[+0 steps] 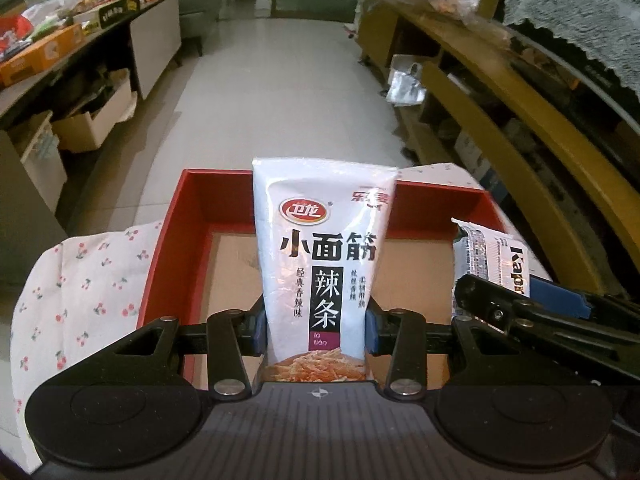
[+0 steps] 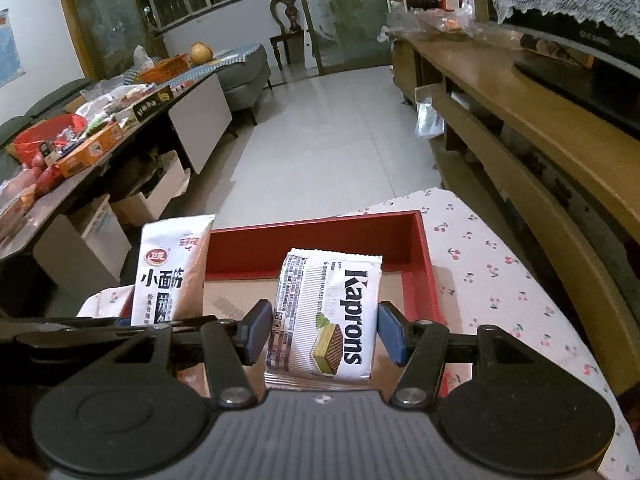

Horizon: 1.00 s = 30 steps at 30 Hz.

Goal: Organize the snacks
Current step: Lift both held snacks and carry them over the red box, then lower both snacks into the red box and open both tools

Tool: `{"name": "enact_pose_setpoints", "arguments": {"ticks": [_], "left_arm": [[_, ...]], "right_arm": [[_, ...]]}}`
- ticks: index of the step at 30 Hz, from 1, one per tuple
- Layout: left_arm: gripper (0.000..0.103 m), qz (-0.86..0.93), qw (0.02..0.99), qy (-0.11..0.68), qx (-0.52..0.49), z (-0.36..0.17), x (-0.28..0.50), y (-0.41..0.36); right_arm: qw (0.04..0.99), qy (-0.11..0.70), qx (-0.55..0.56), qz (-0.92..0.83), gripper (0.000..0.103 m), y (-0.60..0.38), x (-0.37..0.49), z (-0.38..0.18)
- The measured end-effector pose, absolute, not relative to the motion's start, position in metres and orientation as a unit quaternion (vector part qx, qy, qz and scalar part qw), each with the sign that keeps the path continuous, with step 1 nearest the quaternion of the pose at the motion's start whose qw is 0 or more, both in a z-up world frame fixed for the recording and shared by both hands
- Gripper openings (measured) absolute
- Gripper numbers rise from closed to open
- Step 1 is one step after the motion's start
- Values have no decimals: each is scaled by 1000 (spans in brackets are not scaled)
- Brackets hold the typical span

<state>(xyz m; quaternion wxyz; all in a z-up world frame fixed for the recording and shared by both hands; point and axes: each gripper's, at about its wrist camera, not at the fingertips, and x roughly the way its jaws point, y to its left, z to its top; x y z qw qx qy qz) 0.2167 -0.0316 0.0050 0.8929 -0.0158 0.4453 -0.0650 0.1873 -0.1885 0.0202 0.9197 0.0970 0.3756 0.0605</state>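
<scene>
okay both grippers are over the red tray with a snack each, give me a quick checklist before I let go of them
1. Left gripper clamped on the latiao packet: ok, pads press both its sides.
2. Right gripper clamped on the Kaprons wafer pack: ok.
3. Both packets over the red tray, inside its walls: ok.
4. Tray floor below free of other snacks: ok for the part that shows; the near edge is hidden by the grippers.
5. Grippers apart from each other: ok, side by side with a gap.
6. Height of the packets above the tray floor: cannot tell.
</scene>
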Motion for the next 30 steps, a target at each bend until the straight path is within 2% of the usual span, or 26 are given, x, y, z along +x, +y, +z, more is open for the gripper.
{"name": "enact_pose_setpoints", "arguments": {"ticks": [11, 16, 20, 24, 30], "left_arm": [[50, -36, 873, 486, -6, -37, 247, -26], [52, -25, 865, 501, -13, -47, 249, -18], [63, -15, 866, 499, 2, -44, 246, -18], [67, -15, 868, 496, -5, -39, 242, -16], [79, -21, 880, 474, -13, -20, 230, -16]], "right_arm": [[903, 418, 81, 64, 63, -178, 227, -25], [908, 412, 39, 62, 64, -166, 227, -31], [906, 415, 35, 71, 64, -165, 228, -35], [908, 414, 20, 67, 64, -162, 226, -30], [920, 387, 13, 63, 69, -166, 209, -7]]}}
